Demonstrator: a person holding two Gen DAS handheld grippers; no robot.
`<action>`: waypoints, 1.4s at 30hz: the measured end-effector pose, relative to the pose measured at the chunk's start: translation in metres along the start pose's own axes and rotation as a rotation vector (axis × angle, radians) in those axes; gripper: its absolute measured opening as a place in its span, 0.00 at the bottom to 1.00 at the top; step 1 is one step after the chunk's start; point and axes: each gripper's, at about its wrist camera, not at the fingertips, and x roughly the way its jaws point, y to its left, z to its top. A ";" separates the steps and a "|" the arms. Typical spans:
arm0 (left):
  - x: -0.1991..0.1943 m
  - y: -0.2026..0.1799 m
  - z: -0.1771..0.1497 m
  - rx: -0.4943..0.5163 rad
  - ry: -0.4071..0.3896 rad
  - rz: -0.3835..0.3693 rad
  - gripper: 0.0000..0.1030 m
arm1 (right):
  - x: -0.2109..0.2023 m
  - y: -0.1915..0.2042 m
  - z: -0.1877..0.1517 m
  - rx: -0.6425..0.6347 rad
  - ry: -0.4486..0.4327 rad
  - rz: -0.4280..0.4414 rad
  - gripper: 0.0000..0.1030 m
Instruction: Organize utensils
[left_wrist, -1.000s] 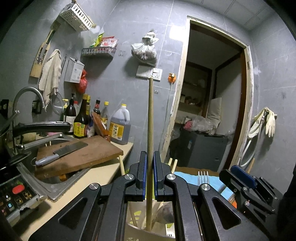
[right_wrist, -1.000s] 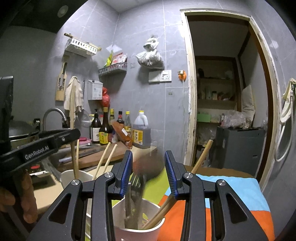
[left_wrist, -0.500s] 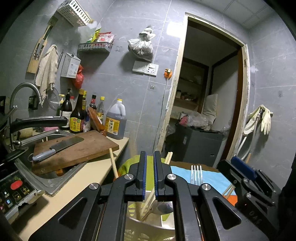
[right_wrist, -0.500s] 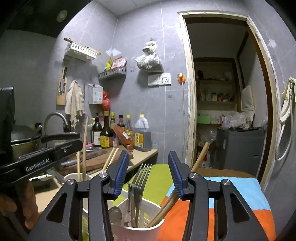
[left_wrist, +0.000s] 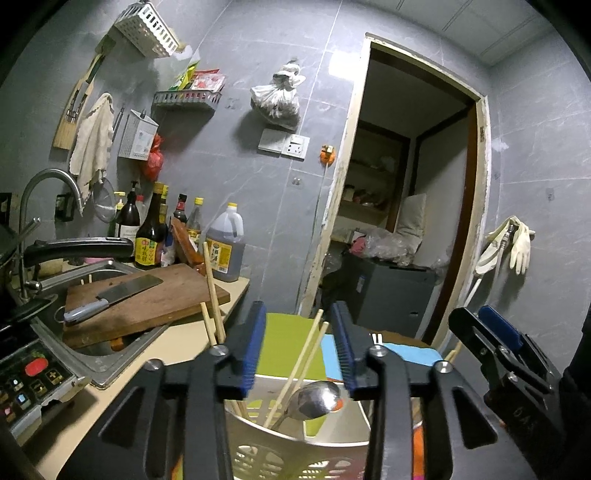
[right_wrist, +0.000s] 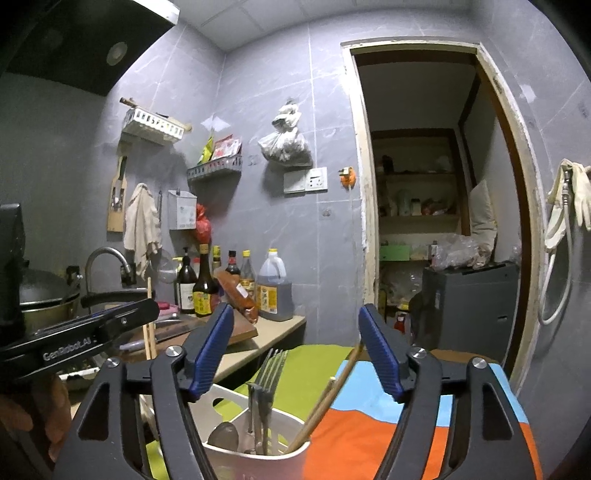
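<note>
- The right gripper (right_wrist: 295, 350), black with blue-padded fingers (right_wrist: 212, 349), is standing with its jaws spread wide and empty in the lower middle of the frame.
- Below it, a white plastic utensil holder (right_wrist: 255, 456) is holding silver metal forks (right_wrist: 267, 373), a grey metal spoon (right_wrist: 223, 435) and leaning wooden chopsticks (right_wrist: 325, 402).
- The other black gripper (right_wrist: 92, 334) is reaching in from the left edge.
- An orange, blue and green cloth (right_wrist: 373, 432) is lying at lower right.

A white holder (left_wrist: 295, 435) stands just below the left gripper (left_wrist: 299, 354), with chopsticks (left_wrist: 306, 354) leaning and a spoon (left_wrist: 317, 398) bowl-up; forks (right_wrist: 267, 384) stand upright beneath the right gripper (right_wrist: 295, 354).
</note>
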 end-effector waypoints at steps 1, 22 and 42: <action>-0.002 -0.001 0.000 -0.001 0.000 -0.003 0.38 | -0.004 -0.002 0.001 0.007 -0.005 -0.004 0.74; -0.036 -0.040 -0.013 0.015 0.049 -0.046 0.91 | -0.076 -0.038 0.016 0.062 0.058 -0.101 1.00; -0.081 -0.068 -0.055 0.112 0.137 -0.046 0.93 | -0.153 -0.042 0.006 0.076 0.199 -0.158 1.00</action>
